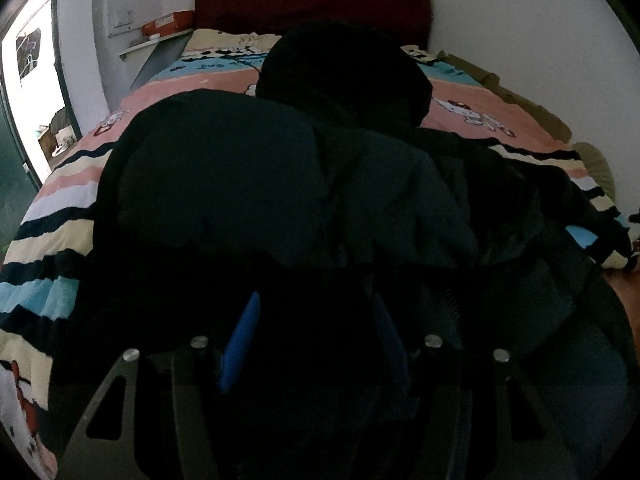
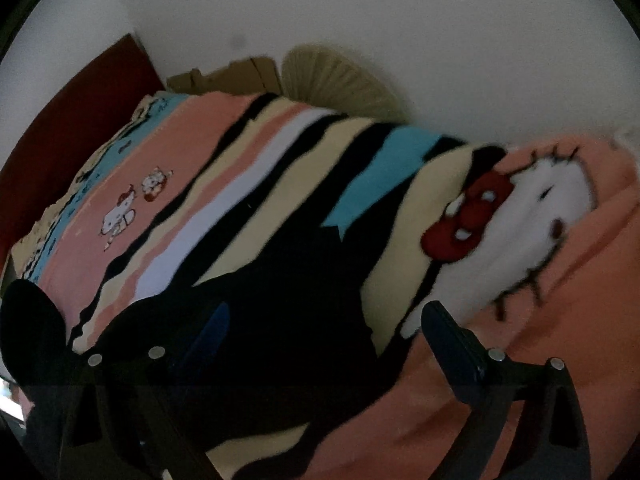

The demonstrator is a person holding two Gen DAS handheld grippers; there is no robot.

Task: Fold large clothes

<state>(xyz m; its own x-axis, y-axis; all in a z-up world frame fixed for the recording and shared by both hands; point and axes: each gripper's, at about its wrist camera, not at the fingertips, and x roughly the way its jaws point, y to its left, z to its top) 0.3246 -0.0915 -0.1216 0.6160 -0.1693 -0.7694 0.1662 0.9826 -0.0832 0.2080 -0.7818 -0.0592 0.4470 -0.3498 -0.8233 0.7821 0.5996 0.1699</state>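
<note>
A large dark padded jacket (image 1: 280,184) lies spread on a bed with a striped cartoon blanket (image 1: 72,184), its hood (image 1: 344,76) toward the headboard. My left gripper (image 1: 316,320) sits over the jacket's near hem. Its blue fingers (image 1: 242,340) stand apart with dark cloth bunched between them; whether they grip it is unclear. In the right wrist view my right gripper (image 2: 324,320) is open, jaws wide, above a dark part of the jacket (image 2: 288,312) and the blanket (image 2: 256,168). Its right finger (image 2: 452,340) is over pink blanket.
A dark red headboard (image 1: 312,4) stands against a white wall. A shelf with an orange box (image 1: 166,26) is at the left, beside a bright doorway (image 1: 32,80). Cardboard (image 2: 228,76) and a tan fan-like thing (image 2: 340,80) sit behind the bed's far side.
</note>
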